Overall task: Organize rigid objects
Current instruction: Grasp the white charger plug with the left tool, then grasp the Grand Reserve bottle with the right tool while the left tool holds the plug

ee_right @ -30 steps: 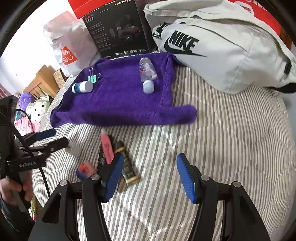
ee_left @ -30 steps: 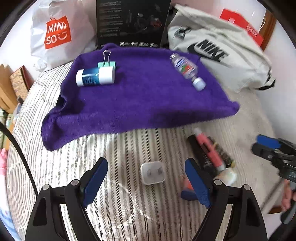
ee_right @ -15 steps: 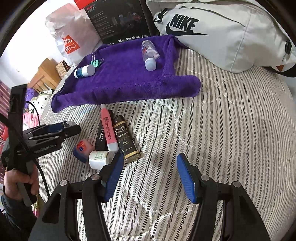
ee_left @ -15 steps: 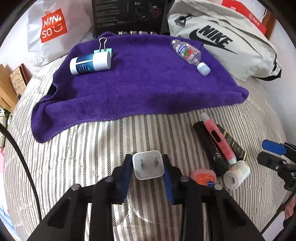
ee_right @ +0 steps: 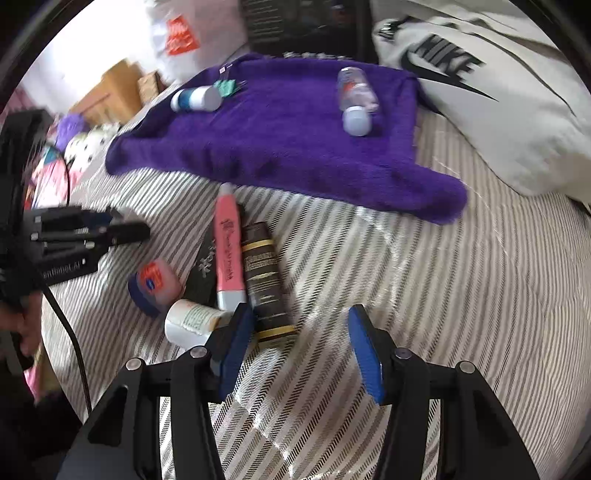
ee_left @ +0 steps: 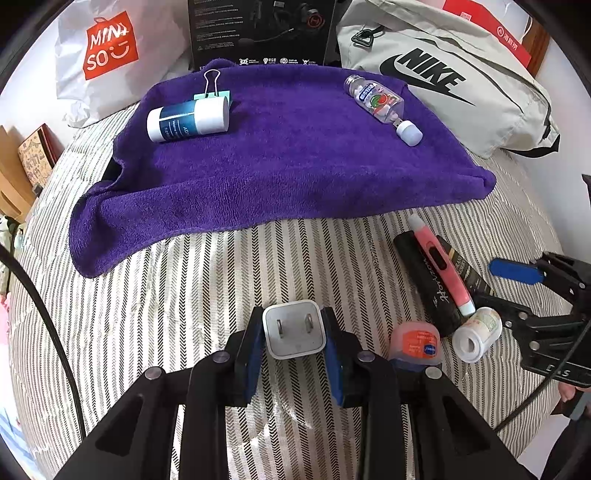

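Note:
My left gripper [ee_left: 293,332] is shut on a white plug charger [ee_left: 294,329], held just above the striped bed. On the purple towel [ee_left: 288,162] lie a blue-and-white tube [ee_left: 187,119], a teal binder clip [ee_left: 211,88] and a small clear bottle [ee_left: 380,105]. To the right lie a pink pen [ee_left: 439,260], a black tube [ee_left: 430,280], a white roll [ee_left: 476,334] and an orange jar [ee_left: 415,345]. My right gripper [ee_right: 301,347] is open and empty, right beside a dark gold-banded tube [ee_right: 264,280]; it also shows in the left wrist view [ee_left: 517,273].
A grey Nike bag [ee_left: 450,77] lies at the back right, a black box [ee_left: 258,33] at the back middle and a white Miniso bag [ee_left: 110,48] at the back left. Wooden furniture [ee_right: 110,92] stands off the bed's left side.
My left gripper closed on the white charger and lifted it slightly. My right gripper moved closer to the cluster of tubes and stayed open.

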Motion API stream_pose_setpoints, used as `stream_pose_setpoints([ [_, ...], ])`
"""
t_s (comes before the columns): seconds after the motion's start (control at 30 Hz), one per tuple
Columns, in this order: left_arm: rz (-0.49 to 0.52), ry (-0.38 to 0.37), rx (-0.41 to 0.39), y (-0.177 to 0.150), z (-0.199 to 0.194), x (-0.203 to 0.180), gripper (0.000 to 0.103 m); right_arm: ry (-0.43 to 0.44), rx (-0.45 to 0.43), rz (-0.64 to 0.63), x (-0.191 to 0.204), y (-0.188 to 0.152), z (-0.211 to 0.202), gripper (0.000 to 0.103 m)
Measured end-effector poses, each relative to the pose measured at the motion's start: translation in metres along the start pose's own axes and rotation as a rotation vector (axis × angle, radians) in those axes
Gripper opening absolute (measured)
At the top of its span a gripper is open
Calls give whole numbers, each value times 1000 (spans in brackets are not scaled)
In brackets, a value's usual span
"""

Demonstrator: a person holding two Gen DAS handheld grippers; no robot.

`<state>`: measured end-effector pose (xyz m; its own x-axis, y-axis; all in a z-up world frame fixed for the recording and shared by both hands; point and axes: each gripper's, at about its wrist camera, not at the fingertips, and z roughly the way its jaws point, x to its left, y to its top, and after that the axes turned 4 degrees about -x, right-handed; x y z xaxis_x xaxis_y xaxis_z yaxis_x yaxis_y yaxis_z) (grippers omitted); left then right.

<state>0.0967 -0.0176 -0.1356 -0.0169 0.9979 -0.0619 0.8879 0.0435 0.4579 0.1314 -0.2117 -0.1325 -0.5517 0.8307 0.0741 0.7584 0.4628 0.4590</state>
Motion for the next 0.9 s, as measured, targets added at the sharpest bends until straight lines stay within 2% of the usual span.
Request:
stream_pose_setpoints([
  [0.17,-7,-10,1,-2,0,2,29,-52,-6,-111,14,9,8,51],
  [0.43,30,18,-13,-4,1,-4,30,-18,-16,-140,11,14,13,54],
  [0.5,37,18,-16,-4,1,-4,30,-13,-12,-150,12,15,13,48],
  [0.53,38,16,-17,-4,1,-4,30,-5,-9,-152,14,16,12,31],
  [0.57,37,14,-16,-4,1,-4,30,-4,-7,-150,15,16,10,23],
  [0.9,43,2,-37,-6,0,-2,30,-29,7,-139,20,26,18,24],
])
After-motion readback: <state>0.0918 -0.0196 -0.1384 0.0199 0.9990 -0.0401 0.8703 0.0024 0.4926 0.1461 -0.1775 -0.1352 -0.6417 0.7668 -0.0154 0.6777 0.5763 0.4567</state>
